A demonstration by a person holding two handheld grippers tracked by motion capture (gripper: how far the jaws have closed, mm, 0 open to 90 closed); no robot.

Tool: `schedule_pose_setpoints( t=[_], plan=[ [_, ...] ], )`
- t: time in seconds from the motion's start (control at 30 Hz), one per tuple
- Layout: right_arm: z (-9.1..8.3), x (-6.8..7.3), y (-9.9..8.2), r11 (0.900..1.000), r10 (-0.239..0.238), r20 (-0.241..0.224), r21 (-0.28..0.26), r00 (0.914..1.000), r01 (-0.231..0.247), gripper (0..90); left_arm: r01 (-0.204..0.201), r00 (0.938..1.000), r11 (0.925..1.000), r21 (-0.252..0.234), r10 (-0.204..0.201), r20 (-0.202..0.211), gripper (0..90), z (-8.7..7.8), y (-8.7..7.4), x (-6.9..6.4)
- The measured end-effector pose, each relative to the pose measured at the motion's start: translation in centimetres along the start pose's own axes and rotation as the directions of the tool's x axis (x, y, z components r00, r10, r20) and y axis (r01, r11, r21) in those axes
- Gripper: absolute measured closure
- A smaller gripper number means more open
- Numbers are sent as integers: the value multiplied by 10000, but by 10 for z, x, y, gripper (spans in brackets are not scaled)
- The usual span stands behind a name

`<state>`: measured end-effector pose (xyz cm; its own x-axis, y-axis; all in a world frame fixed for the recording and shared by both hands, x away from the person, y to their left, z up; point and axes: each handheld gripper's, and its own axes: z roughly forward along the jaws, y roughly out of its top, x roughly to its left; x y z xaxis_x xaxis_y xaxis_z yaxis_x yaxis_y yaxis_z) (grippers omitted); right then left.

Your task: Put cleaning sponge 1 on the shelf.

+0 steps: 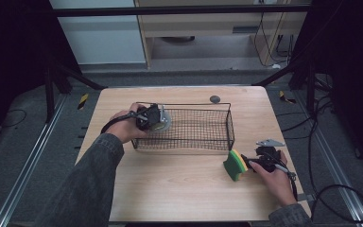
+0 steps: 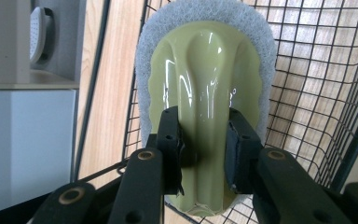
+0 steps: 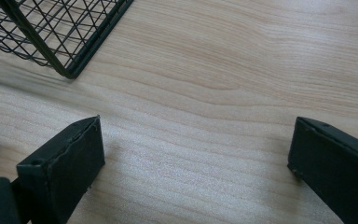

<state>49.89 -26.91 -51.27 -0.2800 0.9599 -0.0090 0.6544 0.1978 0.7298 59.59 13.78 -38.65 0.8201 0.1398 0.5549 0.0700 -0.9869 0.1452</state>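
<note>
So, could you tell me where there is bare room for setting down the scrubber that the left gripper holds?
The black wire basket is bare right of the grey-padded green scrubber. The wooden table is free in front of it. It is crowded near the green-yellow sponge.

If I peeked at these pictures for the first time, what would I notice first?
Probably the black wire mesh basket in the middle of the light wooden table. At its left end, the left gripper squeezes the glossy olive-green handle of a scrubber with a white pad. Near the basket's right corner stands a green and yellow sponge, right by the right gripper, whose jaws are wide open.
</note>
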Motion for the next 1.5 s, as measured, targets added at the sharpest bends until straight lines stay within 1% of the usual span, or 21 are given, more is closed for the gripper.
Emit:
schedule_pose_setpoints(
  t=[0.03, 0.1, 0.13, 0.23, 0.27, 0.3, 0.33, 0.37, 0.4, 0.43, 0.47, 0.6, 0.73, 0.77, 0.8, 0.83, 0.87, 1.03, 1.13, 1.33, 1.5],
  plan=[
    [0, 0, 0, 10000, 2, 2, 1, 10000, -2, 37, -47, 10000, 9999, 132, 46, 61, 705, 1, 0, 0],
    [0, 0, 0, 10000, -1, 2, 2, 10000, 1, 38, -36, 10000, 9999, 138, 34, 89, 705, 3, 0, -1],
    [0, 0, 0, 10000, 1, 2, 2, 10000, -1, 37, 25, 9999, 10000, 62, -26, 112, 705, 5, 0, -1],
    [0, 0, 0, 10000, -2, 1, 0, 10000, 2, 37, 150, 9997, 9998, 117, -153, 210, 705, 6, -1, -2],
    [0, 0, 0, 10000, -1, 2, 1, 10000, 1, 37, 45, 9998, 9999, 140, -48, 196, 705, 8, -1, -1],
    [0, 0, 0, 10000, -4, 2, 0, 10000, 4, 37, 50, 9998, 9999, 129, -52, 197, 705, 8, -1, -2],
    [0, 0, 0, 10000, -4, -2, 0, 10000, 4, 38, 147, 9996, 9998, 130, -150, 259, 705, 10, -1, -3],
    [0, 0, 0, 10000, -2, -4, 0, 10000, 2, 38, 84, 9997, 9999, 102, -87, 244, 705, 11, -2, -3],
    [0, 0, 0, 10000, -3, -3, 0, 10000, 3, 38, 72, 9995, 9998, 177, -77, 290, 705, 12, -2, -4],
    [0, 0, 0, 10000, -9, -1, 0, 10000, 9, 37, 198, 9992, 9997, 168, -204, 332, 705, 13, -2, -5],
    [0, 0, 0, 10000, -7, -3, -1, 10000, 7, 37, 106, 9994, 9998, 180, -111, 313, 705, 14, -2, -4],
    [0, 0, 0, 10000, -33, -1, -17, 10000, 33, 37, 217, 9990, 9996, 178, -224, 376, 705, 16, -3, -4],
    [0, 0, 0, 10000, -30, -1, -15, 10000, 30, 38, 162, 9988, 9996, 222, -172, 454, 705, 19, -2, -4],
    [0, 0, 0, 10000, -36, -1, -19, 10000, 36, 38, 257, 9982, 9994, 232, -269, 531, 705, 20, -3, -5],
    [0, 0, 0, 10000, -8, -6, 1, 10000, 8, 38, 124, 9984, 9995, 283, -139, 542, 705, 21, -2, -5],
    [0, 0, 0, 10000, -7, -5, 0, 10000, 7, 38, 128, 9980, 9994, 334, -149, 614, 705, 22, -3, -5],
    [0, 0, 0, 10000, -6, -5, -1, 10000, 6, 37, 225, 9975, 9991, 352, -248, 667, 705, 24, -3, -6],
    [0, 0, 0, 10000, 10, -23, 6, 10000, -10, 37, 286, 9966, 9989, 367, -313, 764, 704, 28, -4, -5],
    [0, 0, 0, 10000, 9, -22, 9, 10000, -9, 38, 268, 9957, 9986, 459, -307, 875, 704, 30, -4, -6],
    [0, 0, 0, 10000, 8, -21, 6, 10000, -8, 37, 453, 9933, 9982, 396, -492, 1049, 702, 33, -4, -5],
    [0, 0, 0, 10000, 8, -18, 6, 10000, -8, 37, 519, 9921, 9978, 415, -563, 1122, 696, 34, -4, -5]
  ],
)
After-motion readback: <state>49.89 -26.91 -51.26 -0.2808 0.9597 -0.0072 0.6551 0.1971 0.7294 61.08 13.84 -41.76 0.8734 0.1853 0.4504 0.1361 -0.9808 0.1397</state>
